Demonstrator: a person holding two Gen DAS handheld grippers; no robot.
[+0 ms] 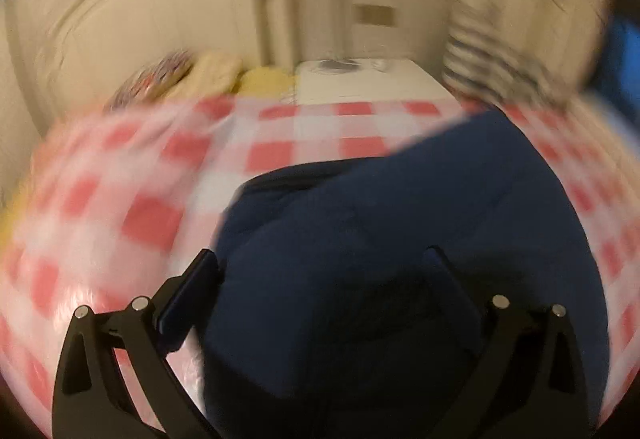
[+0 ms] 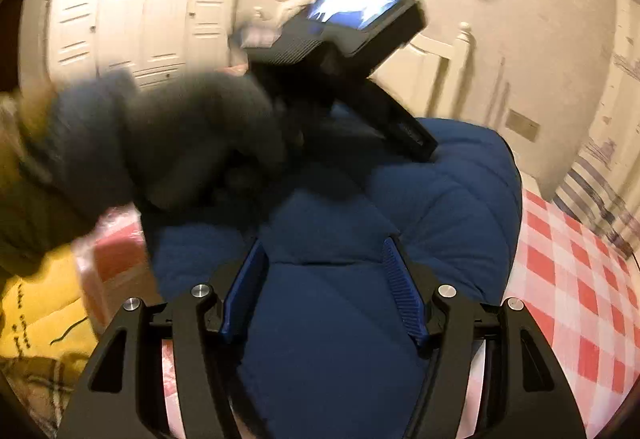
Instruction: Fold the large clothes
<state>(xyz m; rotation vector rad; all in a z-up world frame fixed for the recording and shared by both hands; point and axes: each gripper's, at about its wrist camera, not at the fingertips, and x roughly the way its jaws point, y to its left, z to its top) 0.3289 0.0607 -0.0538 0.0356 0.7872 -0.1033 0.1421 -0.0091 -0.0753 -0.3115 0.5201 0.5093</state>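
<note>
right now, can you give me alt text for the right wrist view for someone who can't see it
The right gripper hangs open over a quilted blue jacket spread on a red and white checked cloth. Above it, blurred, a gloved hand holds the left gripper down at the jacket, with white cupboard doors behind.

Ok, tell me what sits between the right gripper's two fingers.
In the right wrist view, a fold of the blue quilted jacket fills the gap between the right gripper fingers; whether they press it is unclear.

No legible text; only blurred dark marks on the yellow cloth (image 2: 36, 315).
</note>
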